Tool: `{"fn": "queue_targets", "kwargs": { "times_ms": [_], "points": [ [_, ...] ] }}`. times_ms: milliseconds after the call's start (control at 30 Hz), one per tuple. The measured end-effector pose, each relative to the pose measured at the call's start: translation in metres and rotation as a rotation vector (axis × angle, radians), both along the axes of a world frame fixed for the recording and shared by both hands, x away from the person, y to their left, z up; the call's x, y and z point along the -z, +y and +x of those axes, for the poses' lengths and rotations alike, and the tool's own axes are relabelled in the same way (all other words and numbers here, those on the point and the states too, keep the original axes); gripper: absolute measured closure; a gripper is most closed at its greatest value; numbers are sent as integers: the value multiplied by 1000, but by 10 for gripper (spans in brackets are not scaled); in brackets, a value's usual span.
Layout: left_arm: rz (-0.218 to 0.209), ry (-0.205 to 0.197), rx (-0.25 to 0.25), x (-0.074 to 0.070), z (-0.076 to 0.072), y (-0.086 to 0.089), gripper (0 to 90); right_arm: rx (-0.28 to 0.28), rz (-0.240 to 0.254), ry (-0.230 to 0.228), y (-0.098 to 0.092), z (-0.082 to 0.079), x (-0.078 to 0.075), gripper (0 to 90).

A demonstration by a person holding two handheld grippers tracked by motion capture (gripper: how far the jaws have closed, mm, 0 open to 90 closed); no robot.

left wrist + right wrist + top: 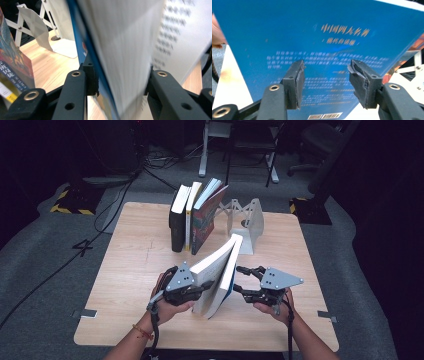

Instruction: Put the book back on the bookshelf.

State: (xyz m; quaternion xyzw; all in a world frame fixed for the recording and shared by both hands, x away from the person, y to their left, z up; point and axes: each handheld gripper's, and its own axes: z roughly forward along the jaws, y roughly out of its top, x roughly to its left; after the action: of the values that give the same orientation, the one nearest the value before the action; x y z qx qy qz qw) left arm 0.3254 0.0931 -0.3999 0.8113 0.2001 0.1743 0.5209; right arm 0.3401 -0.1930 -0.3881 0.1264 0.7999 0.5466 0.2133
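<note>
**Blue-covered book stands tilted between two grippers at table's near edge**

A person at a wooden table holds a thick blue-covered book between two hand-held grippers. The book stands on its lower edge near the front middle of the table, leaning with its top toward the far right, its white page block facing up and left. The left gripper reaches in from the left at the book's lower part; in the left gripper view its jaws straddle the book, one pad against the blue cover and the other at the white cover on the opposite side, so the book is grasped across its thickness, though blur hides how firmly. The right gripper sits just beside the blue back cover, its jaws released and spread; in the right gripper view the cover, printed with pale text and barcodes, stands close in front of the two parted pads, with nothing between them. Farther back, three books stand in a row, leaning, beside a white metal bookend.
</note>
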Motion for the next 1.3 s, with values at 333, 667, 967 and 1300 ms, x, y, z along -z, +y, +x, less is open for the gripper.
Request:
{"fn": "queue_targets", "kwargs": {
  "times_ms": [333, 667, 967, 1300],
  "points": [
    [175, 25, 32, 27, -28, 6, 541, -25, -46, 41, 7, -1, 17, 447],
    [228, 102, 27, 53, -35, -12, 298, -3, -67, 47, 16, -1, 31, 377],
    [215, 79, -54, 59, -40, -28, 269, 48, -97, 32, 23, 7, 43, 277],
    [146, 20, -183, 63, -39, -43, 306, 101, -136, 6, 23, 12, 43, 276]
  ]
}}
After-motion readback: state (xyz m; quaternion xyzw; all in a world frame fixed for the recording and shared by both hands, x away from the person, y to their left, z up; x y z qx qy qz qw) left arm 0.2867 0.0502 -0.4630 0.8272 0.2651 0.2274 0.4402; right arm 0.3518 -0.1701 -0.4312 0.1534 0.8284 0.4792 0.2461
